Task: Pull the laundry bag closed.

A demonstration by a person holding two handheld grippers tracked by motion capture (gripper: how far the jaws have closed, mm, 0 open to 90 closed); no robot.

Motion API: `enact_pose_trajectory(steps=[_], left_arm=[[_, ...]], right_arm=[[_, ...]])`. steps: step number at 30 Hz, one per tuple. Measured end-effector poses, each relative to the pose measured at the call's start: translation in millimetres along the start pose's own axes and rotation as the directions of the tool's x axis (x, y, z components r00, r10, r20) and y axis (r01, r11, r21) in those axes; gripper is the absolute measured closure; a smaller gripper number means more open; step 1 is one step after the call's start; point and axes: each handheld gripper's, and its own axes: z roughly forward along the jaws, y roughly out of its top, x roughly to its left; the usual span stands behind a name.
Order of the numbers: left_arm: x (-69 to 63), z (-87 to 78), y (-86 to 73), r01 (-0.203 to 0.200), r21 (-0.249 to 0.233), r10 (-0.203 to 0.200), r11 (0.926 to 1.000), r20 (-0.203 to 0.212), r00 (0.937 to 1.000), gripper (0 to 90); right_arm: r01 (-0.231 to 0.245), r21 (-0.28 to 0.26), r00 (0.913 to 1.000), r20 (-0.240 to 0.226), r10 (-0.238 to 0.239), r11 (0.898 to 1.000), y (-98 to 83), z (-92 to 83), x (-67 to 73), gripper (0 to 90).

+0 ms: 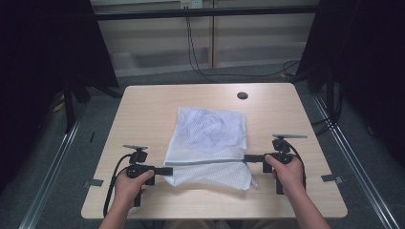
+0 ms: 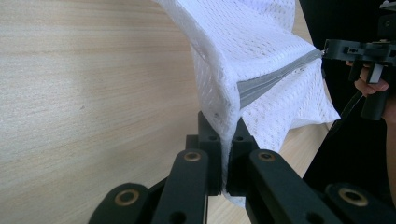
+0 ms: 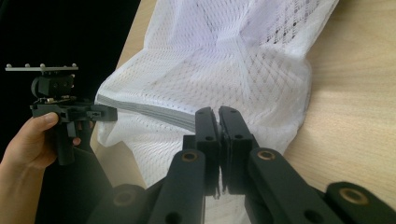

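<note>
A white mesh bag point(image 1: 210, 136) with a grey zipper strip point(image 1: 205, 162) lies in the middle of the light wooden table point(image 1: 143, 109). Its near part is lifted and pulled taut between the two grippers. My left gripper point(image 1: 168, 170) is shut on the bag's left edge at the zipper's end. In the left gripper view the white mesh point(image 2: 252, 42) is pinched between the closed jaws of the left gripper point(image 2: 229, 128). My right gripper point(image 1: 247, 158) is shut on the bag's right edge at the zipper line. In the right gripper view that gripper point(image 3: 218, 114) closes on the mesh point(image 3: 219, 56) where the zipper point(image 3: 149, 111) ends.
A small dark round hole point(image 1: 242, 95) sits near the table's far edge. Black cables point(image 1: 196, 57) run over the grey floor behind the table. Dark curtains point(image 1: 43, 71) hang at both sides. Bare wood borders the bag on the left and right.
</note>
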Motion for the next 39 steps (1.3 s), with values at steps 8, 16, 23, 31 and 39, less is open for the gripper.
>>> enact_pose_trajectory(steps=[8,16,23,31,39], left_arm=[[0.2,0.1,-0.1,0.012,-0.005,-0.012,0.9999,0.004,0.9999,88.3],[-0.2,1.2,0.3,0.009,-0.001,-0.009,1.0000,0.002,1.0000,88.3],[-0.3,1.1,0.0,0.007,0.004,-0.007,1.0000,0.000,1.0000,88.3],[0.7,0.1,0.0,0.010,0.000,-0.010,1.0000,-0.003,0.9999,88.3],[0.4,0.1,0.0,0.016,-0.002,-0.016,0.9999,-0.004,0.9999,88.3]], right_arm=[[0.002,0.003,1.0000,0.008,-0.002,1.000,0.0,-0.7,0.8,87.4],[-0.003,-0.002,0.9999,0.014,0.003,1.000,-0.5,-4.4,-1.6,87.4],[-0.007,0.005,0.9998,0.018,0.007,1.000,-0.9,-4.0,-1.9,87.4],[-0.006,0.004,0.9996,0.028,0.006,1.000,-0.7,-5.1,-2.0,87.4],[-0.015,-0.005,0.9994,0.032,0.015,1.000,-0.4,-7.6,-4.0,87.4]])
